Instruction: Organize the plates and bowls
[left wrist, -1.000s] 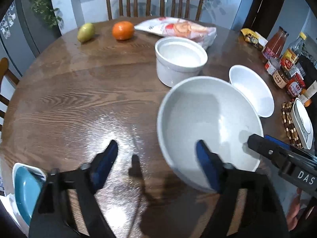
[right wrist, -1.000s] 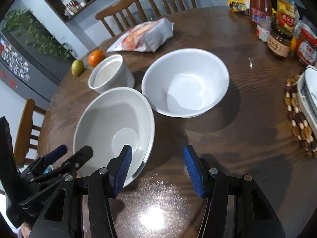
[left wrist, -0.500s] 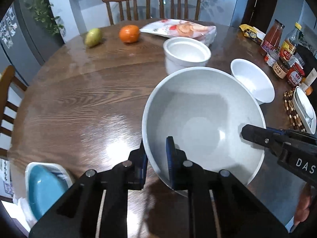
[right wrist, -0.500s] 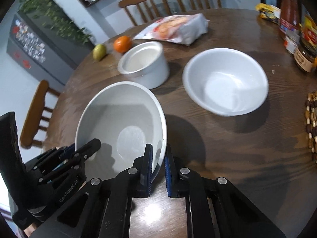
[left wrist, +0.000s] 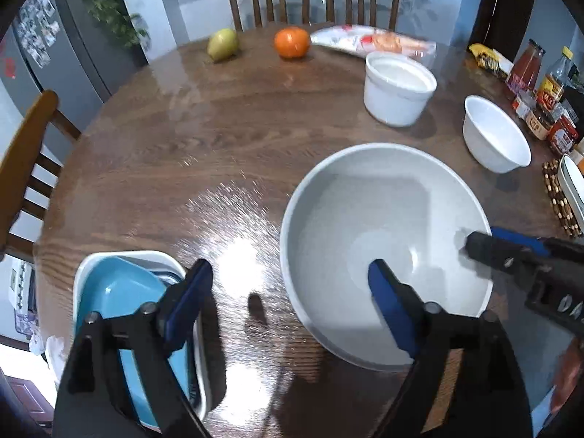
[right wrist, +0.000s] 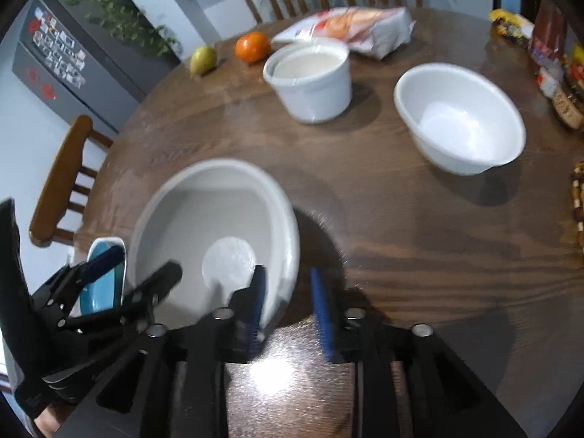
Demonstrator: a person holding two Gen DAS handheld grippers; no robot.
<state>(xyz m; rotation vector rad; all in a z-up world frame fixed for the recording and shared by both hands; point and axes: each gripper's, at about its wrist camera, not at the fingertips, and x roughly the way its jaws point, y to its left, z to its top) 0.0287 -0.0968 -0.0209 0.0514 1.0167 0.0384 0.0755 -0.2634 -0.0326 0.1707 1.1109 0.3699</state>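
We are opening both tongs: the left gripper [left wrist: 288, 292] is standing spread wide, the right gripper [right wrist: 288, 292] partly spread, and each has the rim of the big grey bowl [left wrist: 383, 241] between its jaws, unpressed. We are releasing it on the table [left wrist: 182, 153] beside the blue dish stack [left wrist: 120, 292]. Next, probably the white bowl [right wrist: 460, 120].

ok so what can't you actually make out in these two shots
- Blue dish in the white tray: left wrist view, near half hidden behind the left tongs, which have just been opening.
- Big grey bowl: right wrist view, near rim covered by the right tongs, which have just been opening and straddle it.
- Jar and bottle labels: left wrist view, too small to read.
- Beaded mat: right wrist view, cut off by the edge.
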